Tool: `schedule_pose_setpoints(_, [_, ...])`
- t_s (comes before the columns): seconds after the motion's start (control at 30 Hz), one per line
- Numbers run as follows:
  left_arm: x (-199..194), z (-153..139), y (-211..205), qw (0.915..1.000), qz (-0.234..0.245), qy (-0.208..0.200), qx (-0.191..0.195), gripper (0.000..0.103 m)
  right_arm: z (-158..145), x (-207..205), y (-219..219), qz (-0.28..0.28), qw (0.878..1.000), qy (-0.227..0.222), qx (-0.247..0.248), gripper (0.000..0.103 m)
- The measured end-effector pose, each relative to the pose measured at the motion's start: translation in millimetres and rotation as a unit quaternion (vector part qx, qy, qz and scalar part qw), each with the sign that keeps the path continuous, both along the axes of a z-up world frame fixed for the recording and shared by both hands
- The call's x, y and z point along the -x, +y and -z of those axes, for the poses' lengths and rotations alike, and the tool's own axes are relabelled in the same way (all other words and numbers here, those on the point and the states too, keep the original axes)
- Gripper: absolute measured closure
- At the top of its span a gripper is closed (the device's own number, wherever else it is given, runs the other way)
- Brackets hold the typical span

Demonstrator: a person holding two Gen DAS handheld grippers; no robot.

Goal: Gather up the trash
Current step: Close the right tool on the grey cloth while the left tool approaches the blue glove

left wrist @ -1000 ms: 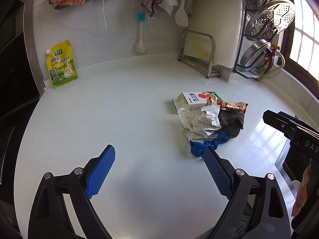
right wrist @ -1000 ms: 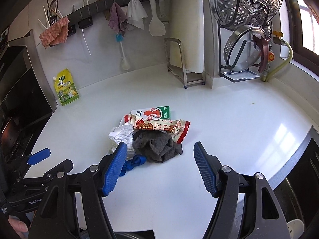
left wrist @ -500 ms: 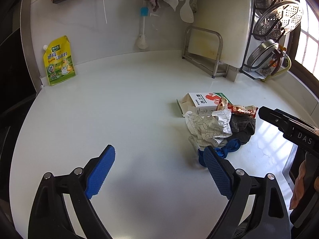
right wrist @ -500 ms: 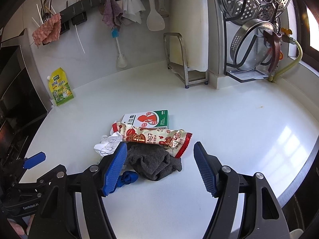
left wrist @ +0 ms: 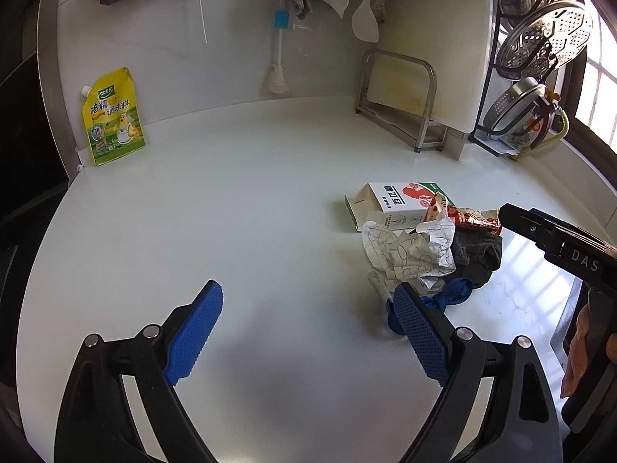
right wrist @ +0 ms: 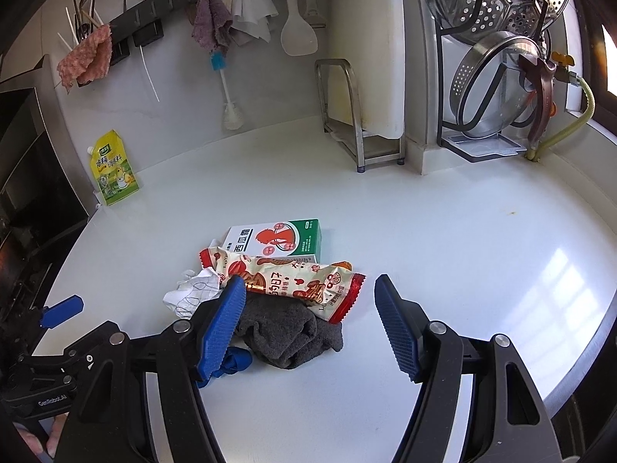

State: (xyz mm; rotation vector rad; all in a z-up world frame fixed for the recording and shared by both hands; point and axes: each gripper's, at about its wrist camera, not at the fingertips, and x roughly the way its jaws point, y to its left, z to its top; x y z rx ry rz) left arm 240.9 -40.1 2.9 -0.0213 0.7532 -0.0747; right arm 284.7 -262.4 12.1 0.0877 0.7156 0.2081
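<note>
Right claw (right wrist: 310,322) gapes apart, empty, over the grey cloth (right wrist: 287,333) at lower centre. Left claw (left wrist: 308,332) gapes apart over bare surface (left wrist: 231,212).

1. Daylight from the window at far right (left wrist: 601,115) brightens my view; both pictures are sharp.
2. Pale window reflections glare on the glossy white countertop (right wrist: 555,281) at right.
3. Soft shadow lies on the near counter.
4. Fisheye bends edges; corners go black.
</note>
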Motion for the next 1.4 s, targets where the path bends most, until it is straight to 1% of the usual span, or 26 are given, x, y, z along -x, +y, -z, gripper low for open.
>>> schedule_pose_setpoints(0.2, [-2,2,-5,1.0000,0.004,0.003,0.001,0.015,2,-3,3,-0.006,1.000,0.000,0.027,0.036])
schedule_pose_setpoints(0.33, [-1,3,-7,1.0000,0.007,0.003,0.000,0.015,5,-5,13,-0.016,0.998,-0.002,0.061,0.035])
schedule_pose_setpoints(0.43, [-3,5,-7,1.0000,0.005,0.006,0.000,0.015,8,-8,20,-0.026,0.997,-0.001,0.074,0.035])
schedule_pose_setpoints(0.57, [-3,7,-5,1.0000,0.003,0.008,-0.001,0.015,12,-13,31,-0.037,0.993,0.001,0.112,0.035])
schedule_pose_setpoints(0.77, [-6,9,-4,0.9999,0.000,0.010,0.002,0.015,20,-20,42,-0.049,0.987,0.002,0.155,0.035])
schedule_pose_setpoints(0.87, [-7,10,-4,0.9999,0.000,0.011,0.002,0.015,22,-26,47,-0.051,0.984,-0.002,0.168,0.035])
schedule_pose_setpoints(0.97, [-7,11,-4,0.9999,0.000,0.012,0.003,0.015,23,-30,51,-0.057,0.984,-0.003,0.171,0.036])
schedule_pose_setpoints(1.0, [-8,12,-4,0.9999,0.000,0.013,0.003,0.015,24,-31,52,-0.060,0.983,-0.003,0.171,0.041])
schedule_pose_setpoints(1.03, [-8,12,-4,0.9999,0.000,0.014,0.004,0.015,25,-32,53,-0.063,0.983,-0.002,0.171,0.051])
schedule_pose_setpoints(1.07, [-8,13,-3,0.9999,0.000,0.015,0.004,0.015,25,-33,54,-0.066,0.983,0.000,0.171,0.057])
schedule_pose_setpoints(1.13, [-9,14,-3,0.9998,0.000,0.016,0.006,0.015,26,-35,54,-0.070,0.984,0.004,0.167,0.075])
schedule_pose_setpoints(1.17, [-9,15,-4,0.9998,0.000,0.017,0.007,0.014,27,-35,54,-0.072,0.984,0.006,0.164,0.080])
schedule_pose_setpoints(1.2, [-9,15,-5,0.9998,0.001,0.019,0.008,0.014,27,-35,53,-0.074,0.984,0.007,0.160,0.088])
schedule_pose_setpoints(1.23, [-9,16,-5,0.9998,0.002,0.019,0.008,0.015,27,-34,52,-0.073,0.985,0.007,0.155,0.094])
schedule_pose_setpoints(1.33, [-8,16,-9,0.9997,0.007,0.020,0.008,0.015,22,-32,43,-0.066,0.990,0.003,0.124,0.099])
schedule_pose_setpoints(1.4, [-7,16,-10,0.9997,0.009,0.021,0.008,0.015,18,-29,34,-0.057,0.993,0.001,0.101,0.099])
